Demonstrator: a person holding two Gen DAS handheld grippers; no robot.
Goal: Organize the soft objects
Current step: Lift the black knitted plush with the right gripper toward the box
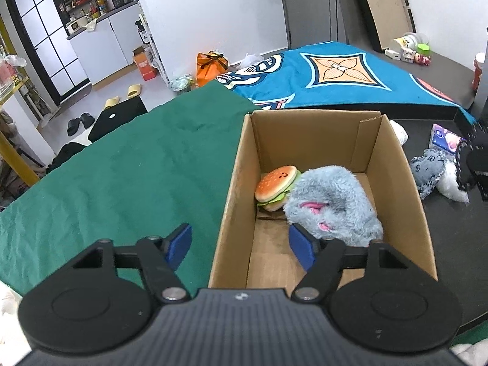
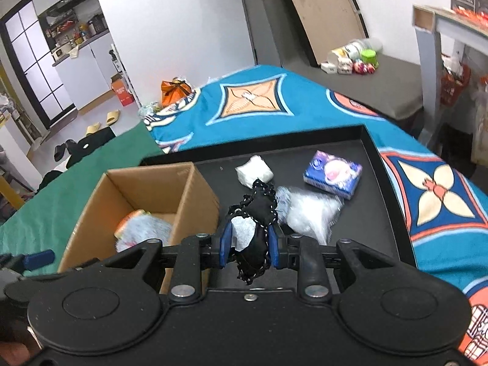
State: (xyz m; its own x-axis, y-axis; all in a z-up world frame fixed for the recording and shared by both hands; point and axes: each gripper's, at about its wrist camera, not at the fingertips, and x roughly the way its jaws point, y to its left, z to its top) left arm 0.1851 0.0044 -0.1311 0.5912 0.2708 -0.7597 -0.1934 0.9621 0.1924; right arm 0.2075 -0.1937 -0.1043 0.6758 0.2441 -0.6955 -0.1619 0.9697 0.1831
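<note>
An open cardboard box (image 1: 238,183) stands where the green cloth meets a black tray. Inside lie a plush hamburger (image 1: 276,187) and a fluffy grey-blue plush (image 1: 332,201). My left gripper (image 1: 241,244) is open and empty over the box's near left corner. My right gripper (image 2: 248,241) is shut on a black soft toy with white stitching (image 2: 259,213), held above the tray just right of the box (image 2: 198,189). That toy and a denim-blue plush (image 1: 427,174) also show at the right edge of the left wrist view.
The black tray (image 2: 381,164) holds a blue tissue pack (image 2: 332,174), a white wad (image 2: 254,170) and a clear plastic bag (image 2: 311,213). A green cloth (image 1: 122,167) lies left of the box, a blue patterned blanket (image 1: 335,73) behind. Clutter lines the far wall.
</note>
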